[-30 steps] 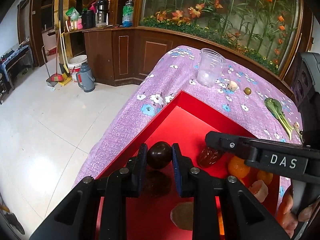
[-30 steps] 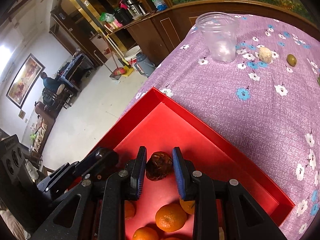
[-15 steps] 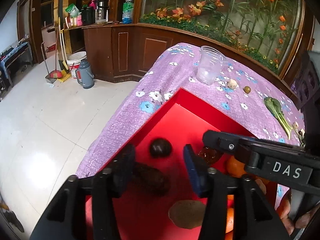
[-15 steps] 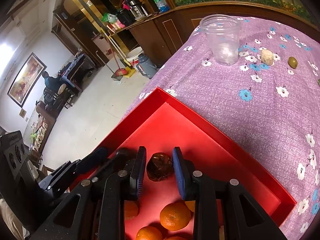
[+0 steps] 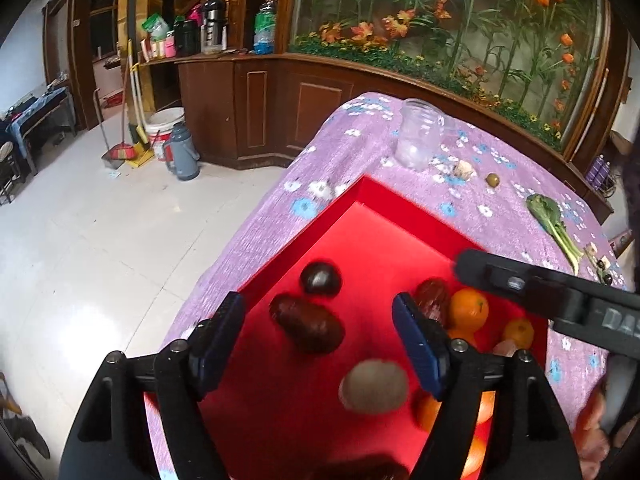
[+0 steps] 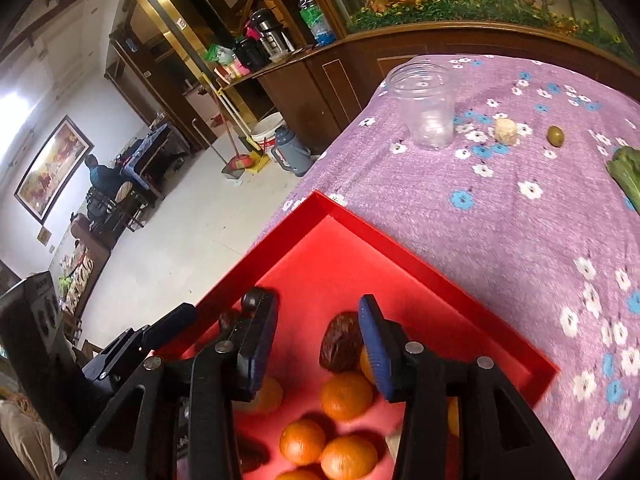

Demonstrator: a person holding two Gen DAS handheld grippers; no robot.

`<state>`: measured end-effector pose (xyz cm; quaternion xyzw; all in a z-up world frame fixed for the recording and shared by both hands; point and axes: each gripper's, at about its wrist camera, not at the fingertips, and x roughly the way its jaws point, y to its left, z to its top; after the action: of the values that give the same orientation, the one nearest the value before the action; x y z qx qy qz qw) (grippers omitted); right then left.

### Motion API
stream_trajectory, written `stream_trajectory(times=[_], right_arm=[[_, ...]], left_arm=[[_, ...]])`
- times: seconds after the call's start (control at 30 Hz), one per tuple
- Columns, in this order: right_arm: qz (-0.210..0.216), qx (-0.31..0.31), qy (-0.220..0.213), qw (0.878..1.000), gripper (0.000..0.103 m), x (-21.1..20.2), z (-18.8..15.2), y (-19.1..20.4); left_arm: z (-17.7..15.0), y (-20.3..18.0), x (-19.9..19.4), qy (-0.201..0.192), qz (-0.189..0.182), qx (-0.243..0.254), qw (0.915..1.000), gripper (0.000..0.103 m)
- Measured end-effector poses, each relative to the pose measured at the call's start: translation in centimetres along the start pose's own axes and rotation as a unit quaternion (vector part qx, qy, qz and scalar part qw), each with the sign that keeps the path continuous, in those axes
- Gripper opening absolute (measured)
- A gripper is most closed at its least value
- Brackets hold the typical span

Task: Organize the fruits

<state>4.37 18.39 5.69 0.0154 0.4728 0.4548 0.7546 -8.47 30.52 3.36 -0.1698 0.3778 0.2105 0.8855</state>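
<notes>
A red tray [image 5: 384,208] [image 6: 436,280] lies on a purple flowered tablecloth. In the left wrist view it holds a dark round fruit [image 5: 320,279], a dark oval fruit [image 5: 308,322], a brown kiwi [image 5: 374,386], a wrinkled red date [image 5: 432,298] and several oranges [image 5: 468,308]. My left gripper [image 5: 320,334] is open and empty above the dark fruits. My right gripper [image 6: 318,340] is open above the tray, with the wrinkled date [image 6: 342,342] lying free by its right finger and oranges [image 6: 346,396] below.
A clear plastic cup [image 6: 426,106], a pale lump [image 6: 505,131], a small green fruit [image 6: 556,135] and a leafy green [image 5: 554,224] lie on the cloth beyond the tray. The table edge drops to a tiled floor on the left.
My left gripper let go of the dark round fruit, opened wide and drew back. My right gripper opened and released the wrinkled date, which now lies in the tray.
</notes>
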Motion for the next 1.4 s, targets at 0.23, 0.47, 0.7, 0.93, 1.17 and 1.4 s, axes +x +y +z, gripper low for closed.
stream_trajectory(times=[0.23, 0.47, 0.7, 0.93, 1.17, 1.4], right_arm=[[0.006, -0.081, 0.031, 0.996, 0.047, -2.6, -6.9, 3.9], [0.066, -0.072, 0.07, 0.993, 0.047, -3.3, -11.0, 5.4], [-0.024, -0.086, 0.079, 0.993, 0.05, -4.1, -11.0, 4.3], [-0.105, -0.158, 0.122, 0.974, 0.053, -3.4, -11.2, 5.0], [-0.158, -0.164, 0.124, 0.966, 0.053, -4.8, -11.5, 2.5], [-0.121, -0.115, 0.041, 0.985, 0.057, -9.6, -11.4, 0.8]], left_arm=[[-2.0, 4.5, -4.6, -0.046, -0.015, -0.094, 0.9943, 0.075], [-3.5, 5.4, -7.7, -0.065, -0.024, -0.113, 0.9912, 0.075], [-4.6, 4.6, -9.8, -0.076, -0.039, -0.109, 0.9904, 0.075], [-4.7, 2.3, -11.3, -0.087, -0.048, -0.087, 0.9913, 0.075], [-5.0, 0.5, -12.3, -0.099, -0.036, -0.051, 0.9931, 0.08], [-5.5, -2.4, -13.9, -0.139, 0.012, -0.004, 0.9902, 0.08]])
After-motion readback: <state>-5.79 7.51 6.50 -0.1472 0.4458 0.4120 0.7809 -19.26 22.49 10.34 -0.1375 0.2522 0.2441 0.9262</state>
